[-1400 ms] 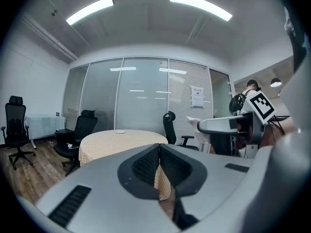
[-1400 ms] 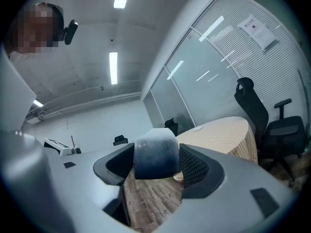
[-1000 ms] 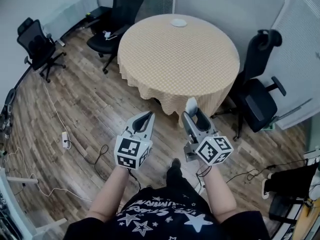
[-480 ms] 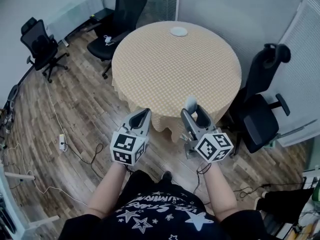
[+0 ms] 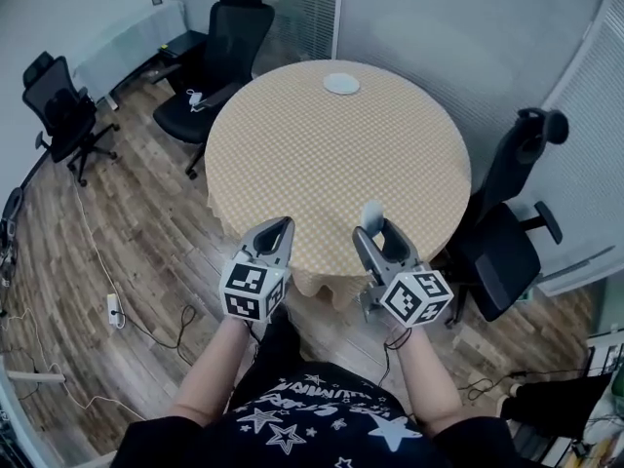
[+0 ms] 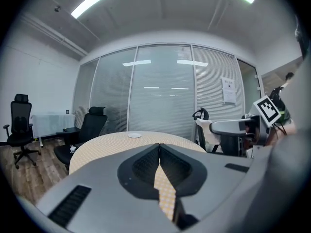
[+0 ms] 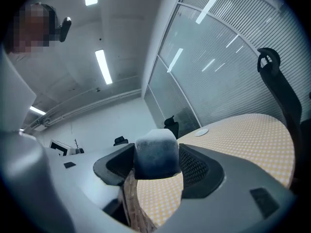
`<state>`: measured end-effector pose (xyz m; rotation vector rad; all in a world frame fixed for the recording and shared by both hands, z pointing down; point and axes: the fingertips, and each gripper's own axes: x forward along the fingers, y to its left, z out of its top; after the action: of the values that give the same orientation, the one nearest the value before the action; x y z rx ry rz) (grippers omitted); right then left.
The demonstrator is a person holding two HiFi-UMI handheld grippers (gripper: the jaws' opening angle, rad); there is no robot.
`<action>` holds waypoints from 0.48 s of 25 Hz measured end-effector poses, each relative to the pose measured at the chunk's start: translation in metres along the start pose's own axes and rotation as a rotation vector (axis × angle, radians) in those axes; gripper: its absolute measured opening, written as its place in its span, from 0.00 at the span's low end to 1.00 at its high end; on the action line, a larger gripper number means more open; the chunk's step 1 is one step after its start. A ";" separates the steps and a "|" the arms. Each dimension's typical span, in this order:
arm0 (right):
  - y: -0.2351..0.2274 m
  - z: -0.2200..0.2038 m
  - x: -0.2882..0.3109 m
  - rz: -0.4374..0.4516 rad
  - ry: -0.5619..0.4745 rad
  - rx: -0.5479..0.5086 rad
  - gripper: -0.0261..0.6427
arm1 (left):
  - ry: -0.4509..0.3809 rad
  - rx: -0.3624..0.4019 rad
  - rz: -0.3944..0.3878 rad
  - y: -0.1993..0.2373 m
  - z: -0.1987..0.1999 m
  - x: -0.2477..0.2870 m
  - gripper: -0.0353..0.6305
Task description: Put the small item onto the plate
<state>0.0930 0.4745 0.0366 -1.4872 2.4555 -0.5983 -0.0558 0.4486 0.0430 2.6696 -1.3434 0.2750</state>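
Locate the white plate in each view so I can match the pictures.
Head view: plate at upper centre, near the far edge of the round table.
Left gripper view: plate small, left of centre, on the tabletop's far side.
Right gripper view: plate right of centre, beyond the small item.
Shared landmark: the round table's yellow checked cloth.

I log the tablecloth (image 5: pixel 322 174) as yellow-and-white check; the plate (image 5: pixel 341 84) white. The small item (image 5: pixel 371 212) reads pale grey.

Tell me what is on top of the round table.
Only a white plate near the far edge, lying on a checked cloth. The tabletop beneath the cloth is covered.
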 end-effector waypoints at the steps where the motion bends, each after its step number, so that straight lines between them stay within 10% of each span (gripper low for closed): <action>1: -0.004 0.002 0.012 -0.009 0.000 -0.001 0.48 | -0.001 0.003 -0.012 0.008 0.003 0.011 0.07; 12: -0.044 0.018 0.127 -0.157 0.002 -0.002 0.48 | 0.020 -0.019 -0.159 0.110 0.026 0.097 0.07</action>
<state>0.0750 0.3400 0.0441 -1.6921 2.3561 -0.6267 -0.0853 0.3023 0.0445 2.7306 -1.1137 0.2683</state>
